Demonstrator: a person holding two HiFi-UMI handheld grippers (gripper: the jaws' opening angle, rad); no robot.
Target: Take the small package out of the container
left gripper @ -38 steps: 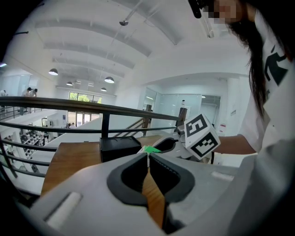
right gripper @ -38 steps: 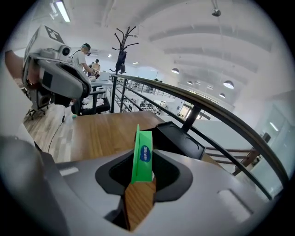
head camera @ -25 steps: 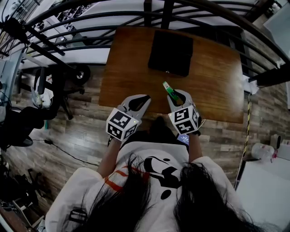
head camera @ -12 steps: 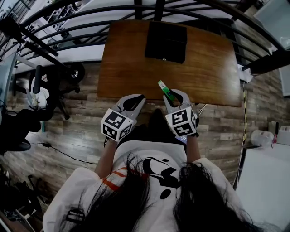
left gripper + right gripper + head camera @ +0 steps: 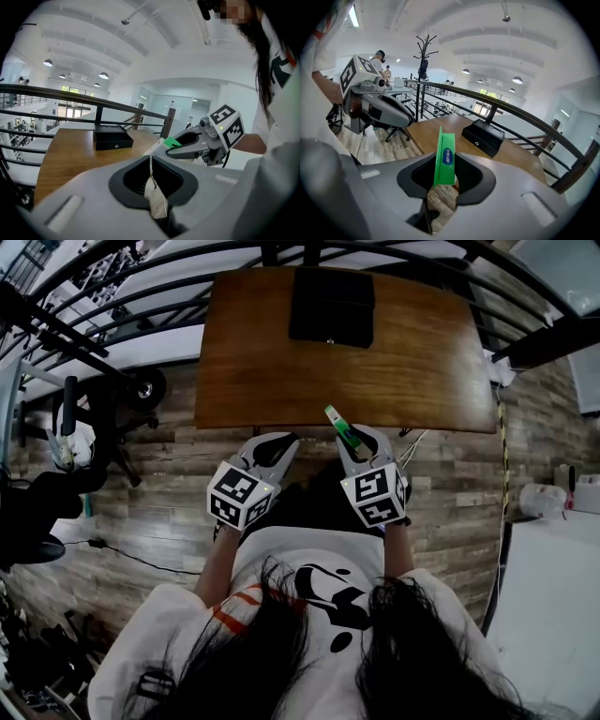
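Note:
My right gripper (image 5: 354,439) is shut on the small green package (image 5: 339,424), which sticks up out of the jaws at the table's near edge. The package (image 5: 445,159) stands upright between them in the right gripper view, a blue label on its face. My left gripper (image 5: 273,442) hangs level beside it to the left, also shut. A small white paper piece (image 5: 155,194) on a thin thread dangles between its jaws. The black box container (image 5: 331,306) sits closed at the far side of the wooden table (image 5: 244,381), well away from both grippers.
A dark railing (image 5: 141,282) curves round the table's far side. Wood-plank floor (image 5: 159,493) lies under the grippers and the person. A black office chair (image 5: 56,493) stands at the left, and a white surface (image 5: 553,615) at the lower right.
Both grippers, with the green package, have drawn back from over the table to its near edge, closer to the person's body. The black box has not moved.

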